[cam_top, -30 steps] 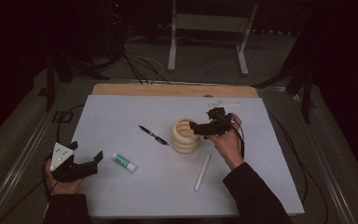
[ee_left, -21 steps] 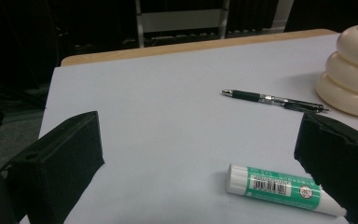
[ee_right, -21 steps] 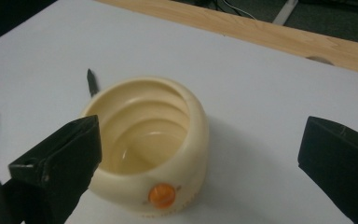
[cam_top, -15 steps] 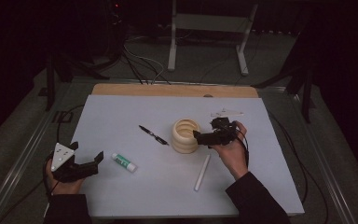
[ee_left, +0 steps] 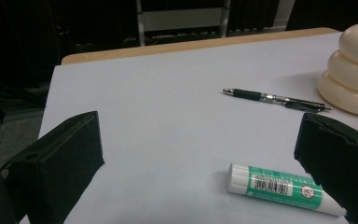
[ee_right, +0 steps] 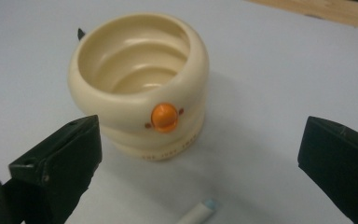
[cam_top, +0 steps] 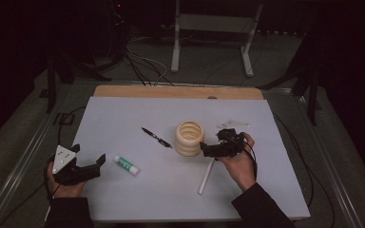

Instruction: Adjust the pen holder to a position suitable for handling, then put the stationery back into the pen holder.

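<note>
A cream ribbed cup (cam_top: 189, 137) with a small orange beak on its side stands upright near the middle of a white table (cam_top: 123, 114), empty inside as far as the right gripper view shows. The right gripper (cam_top: 208, 149) sits just beside the cup, at the cup's right, its jaws spread wide and holding nothing. A white pen (cam_top: 206, 175) lies on the table under that gripper, its tip just below the cup in the right gripper view. This looks like an approach step: the next move probably calls for lowering onto the white pen and closing on it to drop it into the cup. A black pen (cam_top: 156, 137) lies left of the cup. A glue stick (cam_top: 126, 165) lies farther left, just ahead of the left gripper (cam_top: 91, 167), which rests wide open and empty.
</note>
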The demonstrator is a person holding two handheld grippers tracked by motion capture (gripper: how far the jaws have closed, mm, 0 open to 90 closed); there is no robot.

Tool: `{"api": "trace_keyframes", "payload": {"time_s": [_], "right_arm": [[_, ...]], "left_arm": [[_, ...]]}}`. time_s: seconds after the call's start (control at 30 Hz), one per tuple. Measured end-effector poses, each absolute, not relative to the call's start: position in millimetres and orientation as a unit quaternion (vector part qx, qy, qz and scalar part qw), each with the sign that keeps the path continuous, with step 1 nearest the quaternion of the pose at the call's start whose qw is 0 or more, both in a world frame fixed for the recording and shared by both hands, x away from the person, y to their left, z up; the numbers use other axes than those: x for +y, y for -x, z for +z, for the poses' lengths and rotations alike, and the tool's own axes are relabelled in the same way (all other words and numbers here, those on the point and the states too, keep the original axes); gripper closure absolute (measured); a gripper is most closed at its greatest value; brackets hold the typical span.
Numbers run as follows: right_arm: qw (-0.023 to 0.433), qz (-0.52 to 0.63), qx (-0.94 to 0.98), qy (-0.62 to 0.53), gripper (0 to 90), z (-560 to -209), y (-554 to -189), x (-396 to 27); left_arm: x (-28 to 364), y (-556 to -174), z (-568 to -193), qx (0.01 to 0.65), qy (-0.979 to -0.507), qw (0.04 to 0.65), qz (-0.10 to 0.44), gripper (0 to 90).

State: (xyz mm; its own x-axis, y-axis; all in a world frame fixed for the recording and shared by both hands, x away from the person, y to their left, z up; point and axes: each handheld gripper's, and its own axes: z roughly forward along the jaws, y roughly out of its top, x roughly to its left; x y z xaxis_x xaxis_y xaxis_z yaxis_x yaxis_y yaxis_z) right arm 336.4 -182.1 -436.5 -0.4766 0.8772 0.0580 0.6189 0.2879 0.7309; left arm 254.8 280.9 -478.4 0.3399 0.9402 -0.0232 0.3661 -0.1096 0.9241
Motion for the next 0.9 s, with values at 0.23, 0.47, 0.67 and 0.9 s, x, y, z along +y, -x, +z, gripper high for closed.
{"api": "trace_keyframes", "payload": {"time_s": [0.23,0.47,0.67,0.9], "right_arm": [[0.175,0.344,0.784,-0.485,0.0,-442,-326,-183],[0.173,0.33,0.788,-0.49,0.0,-448,-316,-182],[0.162,0.305,0.795,-0.498,0.7,-464,-306,-179],[0.135,0.273,0.806,-0.507,6.2,-489,-296,-173]], "left_arm": [[281,-254,-478,0.483,-0.675,0.461,0.313,1.5],[281,-254,-478,0.483,-0.675,0.461,0.314,1.5],[281,-255,-478,0.484,-0.674,0.462,0.313,1.5],[281,-254,-478,0.484,-0.675,0.461,0.313,1.5]]}}
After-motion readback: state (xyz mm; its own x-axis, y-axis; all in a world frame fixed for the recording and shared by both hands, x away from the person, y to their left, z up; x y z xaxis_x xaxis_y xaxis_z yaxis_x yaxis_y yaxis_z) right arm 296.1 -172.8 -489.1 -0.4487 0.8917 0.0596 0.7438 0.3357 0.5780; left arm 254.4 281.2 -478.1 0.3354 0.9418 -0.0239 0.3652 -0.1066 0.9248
